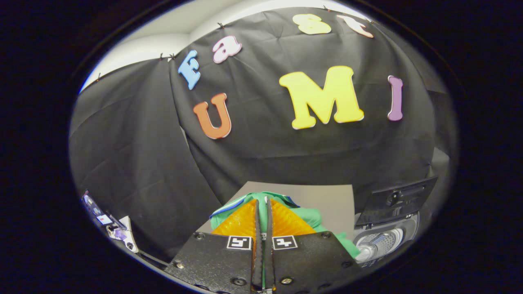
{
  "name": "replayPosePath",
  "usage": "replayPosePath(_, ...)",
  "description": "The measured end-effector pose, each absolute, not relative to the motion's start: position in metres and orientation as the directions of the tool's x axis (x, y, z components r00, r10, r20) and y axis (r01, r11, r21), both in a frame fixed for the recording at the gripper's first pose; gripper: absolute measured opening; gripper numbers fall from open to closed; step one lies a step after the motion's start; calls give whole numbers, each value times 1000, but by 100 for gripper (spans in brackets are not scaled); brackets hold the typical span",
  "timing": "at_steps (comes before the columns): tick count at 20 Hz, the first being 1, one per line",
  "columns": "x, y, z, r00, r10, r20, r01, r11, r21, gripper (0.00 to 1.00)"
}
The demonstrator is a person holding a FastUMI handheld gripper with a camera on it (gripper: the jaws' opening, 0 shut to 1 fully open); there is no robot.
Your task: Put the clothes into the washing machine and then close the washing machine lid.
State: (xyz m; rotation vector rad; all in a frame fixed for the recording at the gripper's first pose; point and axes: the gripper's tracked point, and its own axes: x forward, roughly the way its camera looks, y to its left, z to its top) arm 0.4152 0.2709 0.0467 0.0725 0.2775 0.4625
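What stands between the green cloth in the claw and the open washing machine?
Nothing visible stands between them. The claw is shut on the green cloth. The washing machine sits beside it, beyond the cloth's edge. Its lid is raised, so the drum is open. Bare table lies behind the cloth.

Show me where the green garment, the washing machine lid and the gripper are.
green garment [312, 215]: gripper view, cloth beside the fingers.
washing machine lid [398, 201]: gripper view, raised dark panel.
gripper [264, 216]: gripper view, between the fingertips, shut on the garment.
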Motion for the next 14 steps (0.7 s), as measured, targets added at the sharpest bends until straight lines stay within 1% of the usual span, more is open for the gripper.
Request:
replayPosePath(5,366,217,104,891,437,-122,-424,897,123,6)
replayPosePath(8,337,171,134,912,405,-60,-397,911,109,6)
replayPosePath(11,315,126,158,932,363,-16,-360,927,104,6)
replayPosePath(14,309,76,172,951,309,6,-308,947,92,6)
